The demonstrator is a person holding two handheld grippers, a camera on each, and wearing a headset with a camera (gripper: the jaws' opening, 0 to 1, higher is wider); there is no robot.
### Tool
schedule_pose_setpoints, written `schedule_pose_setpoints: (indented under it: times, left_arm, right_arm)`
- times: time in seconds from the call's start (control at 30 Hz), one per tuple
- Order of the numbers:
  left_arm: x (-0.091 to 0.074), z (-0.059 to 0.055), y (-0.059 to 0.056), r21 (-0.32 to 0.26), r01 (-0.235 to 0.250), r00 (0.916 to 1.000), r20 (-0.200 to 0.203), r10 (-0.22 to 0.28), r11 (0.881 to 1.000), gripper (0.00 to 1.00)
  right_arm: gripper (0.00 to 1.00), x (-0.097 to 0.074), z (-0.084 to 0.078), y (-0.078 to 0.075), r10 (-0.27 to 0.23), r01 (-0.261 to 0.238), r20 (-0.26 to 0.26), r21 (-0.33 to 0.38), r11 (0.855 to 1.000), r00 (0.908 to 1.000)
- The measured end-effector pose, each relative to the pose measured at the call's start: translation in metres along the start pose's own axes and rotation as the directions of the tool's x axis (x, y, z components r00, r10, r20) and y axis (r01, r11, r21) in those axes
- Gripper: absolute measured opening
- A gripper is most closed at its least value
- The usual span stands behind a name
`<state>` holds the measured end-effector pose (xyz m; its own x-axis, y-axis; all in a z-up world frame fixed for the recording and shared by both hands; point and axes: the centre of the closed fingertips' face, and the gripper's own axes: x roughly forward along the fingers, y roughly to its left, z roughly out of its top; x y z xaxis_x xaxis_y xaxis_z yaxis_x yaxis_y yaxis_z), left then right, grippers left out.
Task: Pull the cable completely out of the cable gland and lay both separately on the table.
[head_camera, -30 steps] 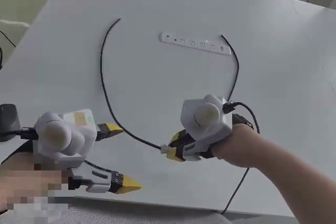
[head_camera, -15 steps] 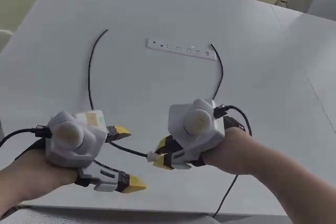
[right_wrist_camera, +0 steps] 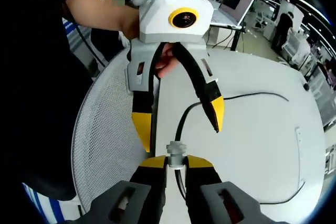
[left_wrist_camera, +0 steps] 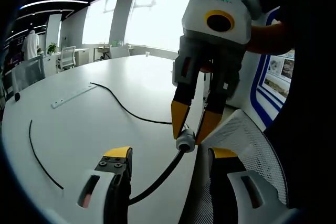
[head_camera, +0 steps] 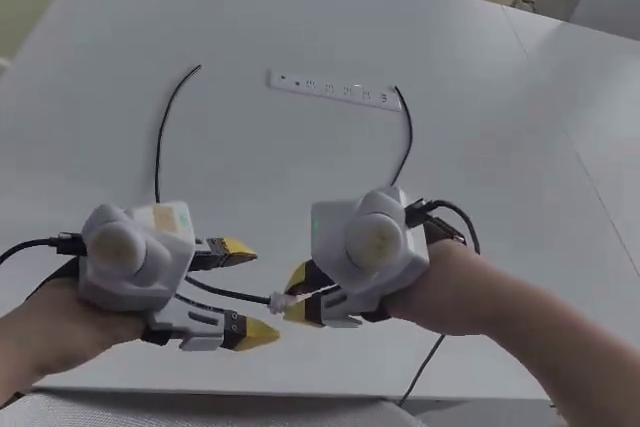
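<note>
Right tool [head_camera: 292,304] pinches the gland [head_camera: 277,300] over the tabletop [head_camera: 300,157] — left tool [head_camera: 250,287] spread around the cable [head_camera: 157,152]. I'd close left firmly beside the gland, then pull straight along the cable — no twisting.

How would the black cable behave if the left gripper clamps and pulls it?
Probably floppy: the cable lies in loose curves across the table. Likely light too: its free span sags only gently from the cable gland in the right gripper.

Black cable [left_wrist_camera: 159,178]; pale grey cable gland [right_wrist_camera: 175,153]; white, yellow-tipped left gripper [head_camera: 250,289] and right gripper [head_camera: 292,299]; white table [head_camera: 500,127] and power strip [head_camera: 330,89].
</note>
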<state>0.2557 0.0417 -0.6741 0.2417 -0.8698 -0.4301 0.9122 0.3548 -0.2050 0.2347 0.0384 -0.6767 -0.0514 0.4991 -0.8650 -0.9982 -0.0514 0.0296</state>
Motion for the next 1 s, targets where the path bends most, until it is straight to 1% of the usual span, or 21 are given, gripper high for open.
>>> schedule_pose_setpoints:
  times: [0.03, 0.1, 0.17, 0.23, 0.33, 0.4, 0.43, 0.47, 0.5, 0.53, 0.63, 0.7, 0.83, 0.9, 1.0]
  left_arm:
    - [0.000, 0.001, -0.002, 0.001, 0.004, 1.0000, 0.003, -0.004, 1.000, 0.58]
    - [0.000, 0.004, -0.005, 0.012, 0.013, 0.9999, 0.008, -0.013, 1.000, 0.53]
    - [0.001, 0.006, -0.006, 0.019, 0.016, 0.9997, 0.017, -0.016, 1.000, 0.49]
    - [0.001, 0.007, -0.006, 0.014, 0.013, 0.9997, 0.022, -0.014, 1.000, 0.47]
    - [0.002, 0.010, -0.007, 0.029, 0.019, 0.9994, 0.027, -0.019, 0.999, 0.43]
    - [0.003, 0.011, -0.011, 0.032, 0.038, 0.9989, 0.027, -0.039, 0.999, 0.39]
    - [0.003, 0.011, -0.017, 0.027, 0.068, 0.9973, 0.027, -0.069, 0.997, 0.35]
    - [0.003, 0.010, -0.021, 0.024, 0.091, 0.9956, 0.021, -0.091, 0.996, 0.28]
    - [0.004, 0.009, -0.022, 0.031, 0.098, 0.9950, 0.017, -0.099, 0.995, 0.23]
    - [0.005, 0.009, -0.022, 0.046, 0.096, 0.9953, 0.013, -0.096, 0.994, 0.21]
    - [0.005, 0.009, -0.024, 0.055, 0.103, 0.9946, 0.012, -0.104, 0.993, 0.18]
    - [0.005, 0.009, -0.024, 0.048, 0.103, 0.9946, 0.008, -0.104, 0.993, 0.18]
    - [0.004, 0.013, -0.024, 0.056, 0.098, 0.9950, 0.012, -0.099, 0.994, 0.18]
    - [0.004, 0.012, -0.023, 0.057, 0.098, 0.9950, 0.013, -0.099, 0.994, 0.18]
    - [0.004, 0.012, -0.025, 0.063, 0.105, 0.9942, 0.016, -0.107, 0.992, 0.16]
  right_arm:
    - [0.07, 0.000, 0.000, 0.000, 0.000, 0.000, 0.001, 0.000, 1.000, 1.0000]
    - [0.07, -0.001, 0.001, 0.001, 0.001, -0.001, 0.003, -0.001, 1.000, 1.0000]
    - [0.07, -0.001, 0.002, 0.001, 0.002, -0.002, 0.003, -0.005, 1.000, 1.0000]
    - [0.07, -0.002, 0.003, 0.002, 0.006, -0.006, 0.006, -0.009, 1.000, 1.0000]
    - [0.07, -0.004, 0.004, 0.002, 0.006, -0.006, 0.002, -0.020, 1.000, 1.0000]
    - [0.07, -0.006, 0.005, 0.001, 0.004, -0.004, 0.004, -0.024, 1.000, 1.0000]
    - [0.07, -0.007, 0.005, 0.001, 0.004, -0.004, 0.004, -0.029, 1.000, 1.0000]
    - [0.07, -0.007, 0.005, 0.001, 0.004, -0.004, 0.004, -0.033, 0.999, 1.0000]
    - [0.07, -0.008, 0.005, 0.001, 0.007, -0.007, 0.002, -0.038, 0.999, 1.0000]
    - [0.07, -0.008, 0.004, 0.002, 0.014, -0.014, -0.002, -0.039, 0.999, 0.9999]
    - [0.07, -0.007, 0.002, 0.002, 0.020, -0.020, -0.008, -0.059, 0.998, 0.9998]
    - [0.07, -0.007, 0.002, 0.003, 0.022, -0.023, -0.013, -0.072, 0.997, 0.9997]
    - [0.07, -0.006, 0.000, 0.002, 0.019, -0.021, -0.021, -0.081, 0.996, 0.9996]
    - [0.07, -0.006, 0.000, 0.001, 0.016, -0.018, -0.021, -0.085, 0.996, 0.9997]
    - [0.07, -0.007, 0.001, 0.001, 0.021, -0.023, -0.021, -0.094, 0.995, 0.9996]
